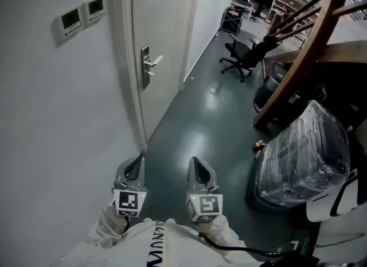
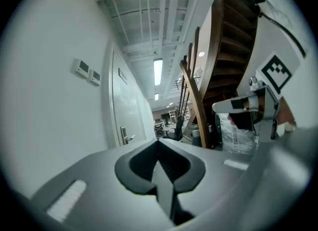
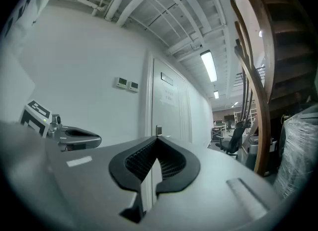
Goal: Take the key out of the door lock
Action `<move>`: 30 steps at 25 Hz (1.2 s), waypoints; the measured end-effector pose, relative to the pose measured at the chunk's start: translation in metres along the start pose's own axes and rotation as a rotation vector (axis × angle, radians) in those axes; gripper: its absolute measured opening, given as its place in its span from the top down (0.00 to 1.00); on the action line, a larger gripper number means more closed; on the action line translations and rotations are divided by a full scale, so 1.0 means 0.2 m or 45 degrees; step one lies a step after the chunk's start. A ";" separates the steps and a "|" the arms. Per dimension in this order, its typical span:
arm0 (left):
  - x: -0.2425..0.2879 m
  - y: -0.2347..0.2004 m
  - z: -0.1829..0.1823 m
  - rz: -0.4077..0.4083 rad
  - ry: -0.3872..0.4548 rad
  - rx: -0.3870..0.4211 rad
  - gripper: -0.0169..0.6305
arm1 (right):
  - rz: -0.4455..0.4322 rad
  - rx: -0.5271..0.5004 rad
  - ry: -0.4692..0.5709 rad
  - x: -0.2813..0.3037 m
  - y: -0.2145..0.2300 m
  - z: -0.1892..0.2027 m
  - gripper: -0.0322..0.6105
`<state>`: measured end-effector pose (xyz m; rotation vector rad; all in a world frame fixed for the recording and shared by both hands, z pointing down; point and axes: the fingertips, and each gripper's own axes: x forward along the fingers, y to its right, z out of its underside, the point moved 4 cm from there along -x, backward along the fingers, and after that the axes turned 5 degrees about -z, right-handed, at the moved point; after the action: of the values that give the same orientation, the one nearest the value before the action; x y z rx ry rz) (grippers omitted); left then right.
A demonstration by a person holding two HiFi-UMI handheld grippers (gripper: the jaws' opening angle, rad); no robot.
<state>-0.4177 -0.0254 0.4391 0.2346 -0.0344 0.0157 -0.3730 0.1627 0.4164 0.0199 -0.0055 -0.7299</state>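
So, both grippers are hanging low and close to the body, side by side, pointing level down the corridor. The left gripper [image 1: 136,167] is sitting with its jaws pressed together and nothing between them. The right gripper [image 1: 198,167] is doing the same, closed and empty.

Ahead and to the left, the white door [image 1: 162,36] is standing well apart from both of them, with its lock plate [image 1: 145,66] and lever handle [image 1: 154,61] facing the hallway. The key would be at that plate, but it's looking too small to make out from here.

Two wall panels [image 1: 80,14] are sitting on the wall left of the door. A black office chair [image 1: 243,56] is standing further down the dark floor [image 1: 195,122], and a plastic-wrapped bundle [image 1: 304,157] is sitting under the wooden staircase [image 1: 304,47] on the right.
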 end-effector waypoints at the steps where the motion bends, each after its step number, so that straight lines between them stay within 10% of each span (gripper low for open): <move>1: 0.00 0.01 0.00 0.004 -0.001 -0.007 0.97 | 0.001 0.000 -0.004 -0.01 0.00 0.00 0.95; 30: 0.21 0.25 0.04 0.117 -0.038 -0.014 0.97 | 0.098 0.145 -0.074 -0.13 0.30 0.19 0.95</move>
<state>-0.3775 0.0229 0.4593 0.2225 -0.0748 0.1032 -0.3535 0.2237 0.4554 0.1069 -0.1031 -0.6520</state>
